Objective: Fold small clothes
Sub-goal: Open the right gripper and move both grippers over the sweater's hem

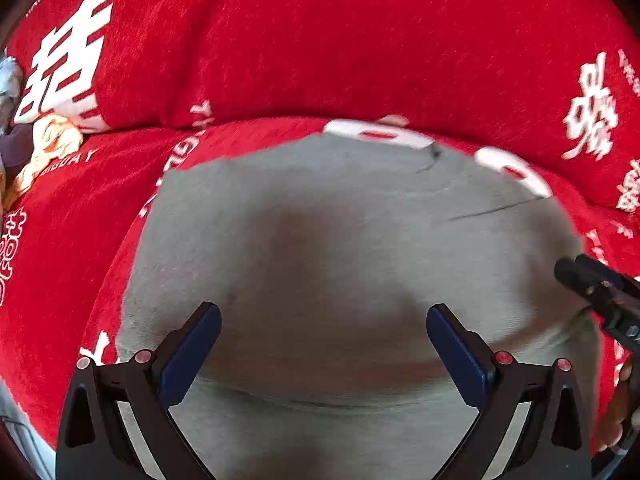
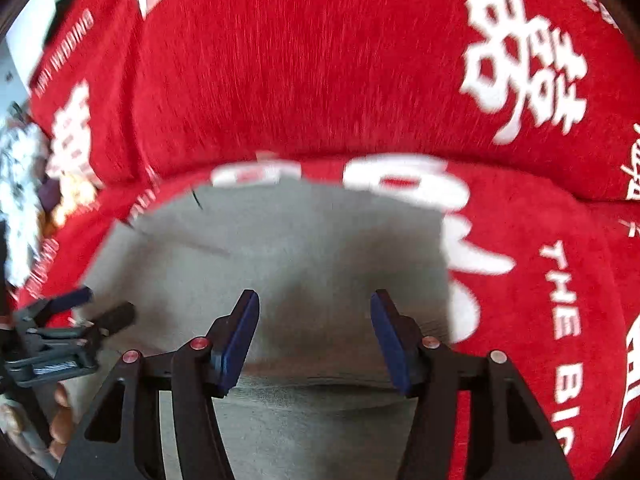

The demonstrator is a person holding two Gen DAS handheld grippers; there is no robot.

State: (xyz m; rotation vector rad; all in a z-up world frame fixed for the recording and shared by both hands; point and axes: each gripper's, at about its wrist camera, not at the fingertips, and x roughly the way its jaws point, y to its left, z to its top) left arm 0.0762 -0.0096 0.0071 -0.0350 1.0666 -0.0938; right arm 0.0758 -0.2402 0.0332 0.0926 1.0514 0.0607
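A small grey garment [image 1: 340,240] lies flat on a red cover with white characters [image 1: 320,40]; it also shows in the right wrist view [image 2: 280,248]. My left gripper [image 1: 324,320] hovers over the garment's near part, jaws wide open and empty. My right gripper [image 2: 314,312] hovers over the garment's right part, also open and empty. The right gripper shows at the right edge of the left wrist view [image 1: 600,292], and the left gripper shows at the left edge of the right wrist view [image 2: 68,320]. A fold line crosses the garment near both grippers.
The red cover [image 2: 360,60] rises into a cushion-like bulge behind the garment. A pile of other clothes, yellow, dark and white [image 1: 44,144], lies at the far left, also seen in the right wrist view [image 2: 24,184].
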